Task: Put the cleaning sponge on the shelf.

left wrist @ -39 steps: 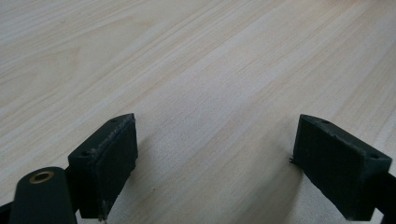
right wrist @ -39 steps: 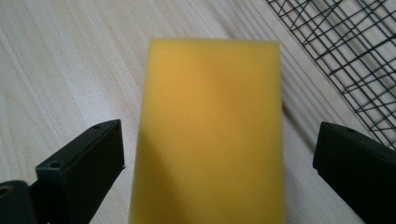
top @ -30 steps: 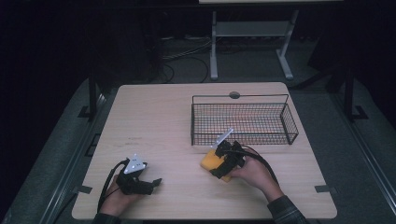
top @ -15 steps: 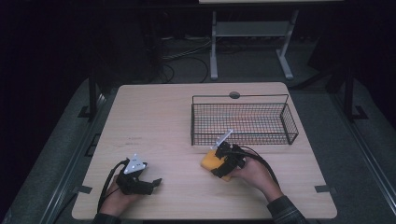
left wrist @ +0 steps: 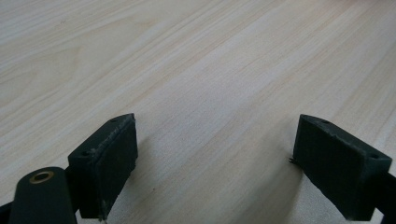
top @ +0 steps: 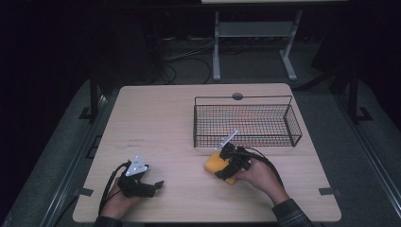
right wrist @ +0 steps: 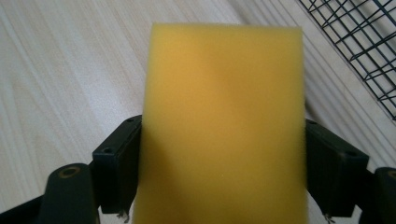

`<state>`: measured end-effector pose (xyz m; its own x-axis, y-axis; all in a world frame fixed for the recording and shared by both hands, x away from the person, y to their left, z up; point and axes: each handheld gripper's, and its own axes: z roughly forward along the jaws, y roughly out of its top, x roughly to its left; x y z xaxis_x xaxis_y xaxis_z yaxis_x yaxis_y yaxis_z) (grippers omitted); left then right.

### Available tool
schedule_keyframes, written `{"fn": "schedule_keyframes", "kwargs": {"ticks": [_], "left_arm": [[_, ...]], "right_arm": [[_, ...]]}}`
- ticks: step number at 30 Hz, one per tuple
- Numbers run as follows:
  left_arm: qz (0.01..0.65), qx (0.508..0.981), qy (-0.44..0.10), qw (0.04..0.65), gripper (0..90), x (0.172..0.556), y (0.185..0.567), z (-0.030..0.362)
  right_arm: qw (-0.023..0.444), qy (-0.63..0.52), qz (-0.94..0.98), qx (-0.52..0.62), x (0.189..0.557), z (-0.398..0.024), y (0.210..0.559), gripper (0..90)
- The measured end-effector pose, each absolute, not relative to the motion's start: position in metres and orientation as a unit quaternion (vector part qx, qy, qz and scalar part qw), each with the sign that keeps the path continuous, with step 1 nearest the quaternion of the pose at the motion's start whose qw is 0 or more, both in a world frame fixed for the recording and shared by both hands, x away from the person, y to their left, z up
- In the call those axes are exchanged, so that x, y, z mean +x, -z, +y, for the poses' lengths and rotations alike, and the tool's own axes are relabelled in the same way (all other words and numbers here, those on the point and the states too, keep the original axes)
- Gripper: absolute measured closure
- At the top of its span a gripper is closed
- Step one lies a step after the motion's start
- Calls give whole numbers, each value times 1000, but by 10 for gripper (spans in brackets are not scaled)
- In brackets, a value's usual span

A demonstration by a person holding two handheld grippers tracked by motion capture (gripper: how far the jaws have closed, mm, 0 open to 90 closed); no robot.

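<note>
so the right gripper (top: 222,166) has its jaws clamped on both long sides of the yellow sponge (top: 215,163), which sits on the table (top: 156,123) just in front of the wire basket (top: 246,120), probably so it can be lifted over the rim and dropped in. left gripper (top: 153,185) rests near the front edge, jaws wide with nothing between them, likely just waiting. versus a second earlier, the right jaws have closed onto the sponge, hands haven't shifted

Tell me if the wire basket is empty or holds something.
Empty: the wire basket shows bare mesh inside; the yellow sponge sits outside it.
</note>
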<state>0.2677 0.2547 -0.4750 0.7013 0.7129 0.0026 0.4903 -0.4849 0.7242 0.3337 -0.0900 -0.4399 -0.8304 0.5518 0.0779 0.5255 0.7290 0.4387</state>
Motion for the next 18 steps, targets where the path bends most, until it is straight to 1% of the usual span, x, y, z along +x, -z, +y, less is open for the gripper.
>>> {"fn": "schedule_keyframes", "kwargs": {"ticks": [6, 18], "left_arm": [[355, 848, -153, 363, 130, 268, 475, 255], [355, 848, -153, 362, 130, 268, 475, 255]], "right_arm": [[25, -230, 929, 290, 332, -94, 436, 225], [33, -237, 926, 293, 329, -107, 424, 225]]}}
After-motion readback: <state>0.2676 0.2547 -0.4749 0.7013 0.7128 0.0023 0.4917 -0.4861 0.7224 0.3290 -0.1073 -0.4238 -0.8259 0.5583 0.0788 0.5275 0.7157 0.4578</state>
